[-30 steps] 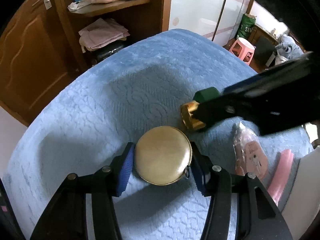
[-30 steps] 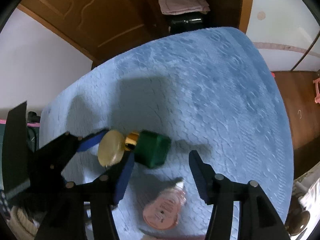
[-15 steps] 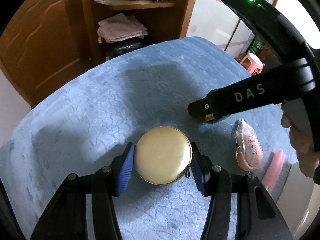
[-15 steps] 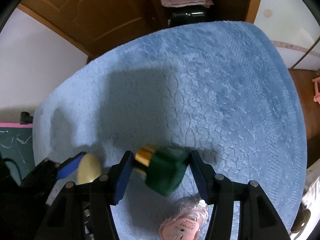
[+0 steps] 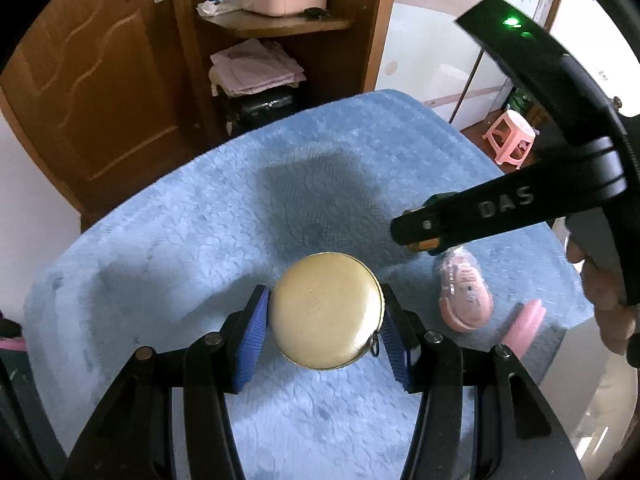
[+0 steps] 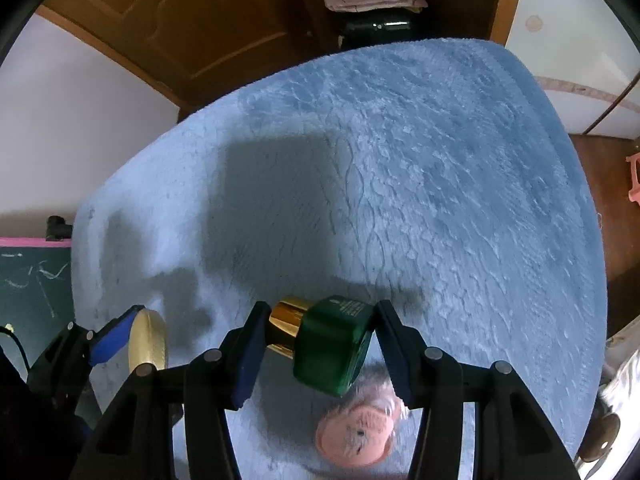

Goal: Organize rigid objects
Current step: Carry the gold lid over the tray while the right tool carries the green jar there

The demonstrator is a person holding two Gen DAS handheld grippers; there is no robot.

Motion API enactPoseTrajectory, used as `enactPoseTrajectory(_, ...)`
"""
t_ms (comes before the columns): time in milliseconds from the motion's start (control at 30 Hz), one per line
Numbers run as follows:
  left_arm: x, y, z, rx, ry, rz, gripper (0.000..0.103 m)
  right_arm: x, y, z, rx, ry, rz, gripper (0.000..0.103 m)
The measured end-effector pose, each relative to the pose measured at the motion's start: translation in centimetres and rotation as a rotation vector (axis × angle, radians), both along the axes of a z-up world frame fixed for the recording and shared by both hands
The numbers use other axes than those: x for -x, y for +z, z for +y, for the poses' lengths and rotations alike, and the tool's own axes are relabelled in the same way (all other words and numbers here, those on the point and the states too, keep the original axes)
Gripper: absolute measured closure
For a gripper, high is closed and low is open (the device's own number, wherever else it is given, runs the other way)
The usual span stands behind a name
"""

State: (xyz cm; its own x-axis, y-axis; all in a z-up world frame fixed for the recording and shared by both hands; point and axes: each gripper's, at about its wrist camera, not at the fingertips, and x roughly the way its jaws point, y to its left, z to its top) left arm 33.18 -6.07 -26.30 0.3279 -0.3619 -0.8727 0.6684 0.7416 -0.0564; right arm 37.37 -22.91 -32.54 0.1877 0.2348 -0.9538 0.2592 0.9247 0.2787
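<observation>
L: my left gripper (image 5: 325, 330) fingers clamp gold compact (image 5: 326, 310) by its rim, above blue blanket (image 5: 200, 240) | R: right gripper (image 6: 316, 344) fingers closing around green bottle (image 6: 334, 344), cap-to-base | both look stiff, slick; bottle likely heavier, fragile

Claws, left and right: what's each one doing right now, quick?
Left claw: closed on the round gold case.
Right claw: jaws just closing, pads against the green bottle with the gold cap.

On the table now: 1 gold round case (image 5: 326, 310), 1 green bottle (image 6: 332, 344), 1 pink tape dispenser (image 5: 466, 296), 1 pink stick (image 5: 524, 328), 2 grippers.
</observation>
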Motion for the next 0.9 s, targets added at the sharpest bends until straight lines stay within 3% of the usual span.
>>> enactPoseTrajectory(267,4.0,5.8,1.3,-0.061,0.06,-0.051,0.046,3.9,5.9,-1.0,-0.074,0.018,-0.088,0.049)
enactPoseTrajectory(533,11.5,11.3,2.5,-0.106,0.12,-0.073,0.046,11.6,13.9,-1.2,-0.121,0.079,-0.198,0.049)
enactPoseTrajectory(700,16.5,11.6,2.6,-0.133,0.167,-0.045,0.046,16.2,16.7,-0.5,-0.126,0.146,-0.22,0.049)
enactPoseTrajectory(900,22.6,9.7,2.9,-0.159,0.217,-0.02,0.046,21.7,17.0,0.0,-0.141,0.211,-0.213,0.049)
